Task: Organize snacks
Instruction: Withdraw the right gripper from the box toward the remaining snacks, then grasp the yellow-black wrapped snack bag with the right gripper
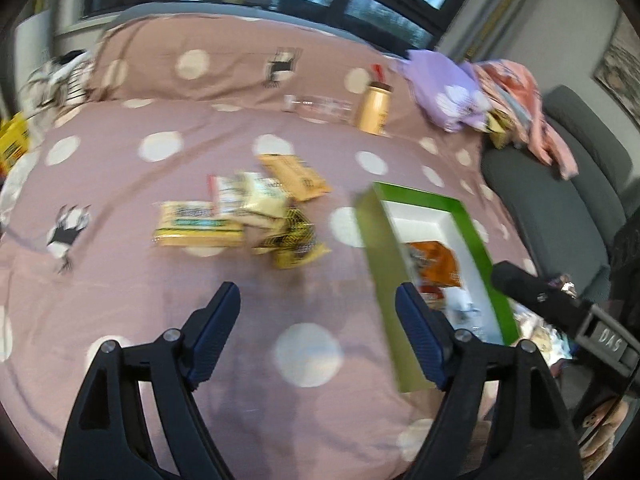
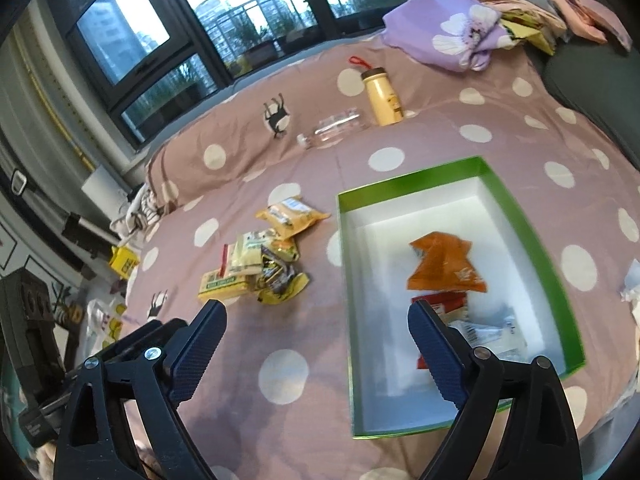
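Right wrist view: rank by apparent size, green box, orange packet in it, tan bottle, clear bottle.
1. green box, by far the largest.
2. orange packet.
3. tan bottle and clear bottle: look alike in size, not ranked; both lie farther from the camera, so true size is unsure.

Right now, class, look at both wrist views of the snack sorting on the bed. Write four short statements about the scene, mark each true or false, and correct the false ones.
1. Both the left gripper and the right gripper are empty with jaws apart. True.
2. The green box holds nothing. False: an orange packet and a few other wrappers lie inside it.
3. A pile of yellow snack packets lies on the bedspread outside the box. True.
4. The cream bottle lies flat on its side. False: it stands upright, while a clear bottle lies flat beside it.
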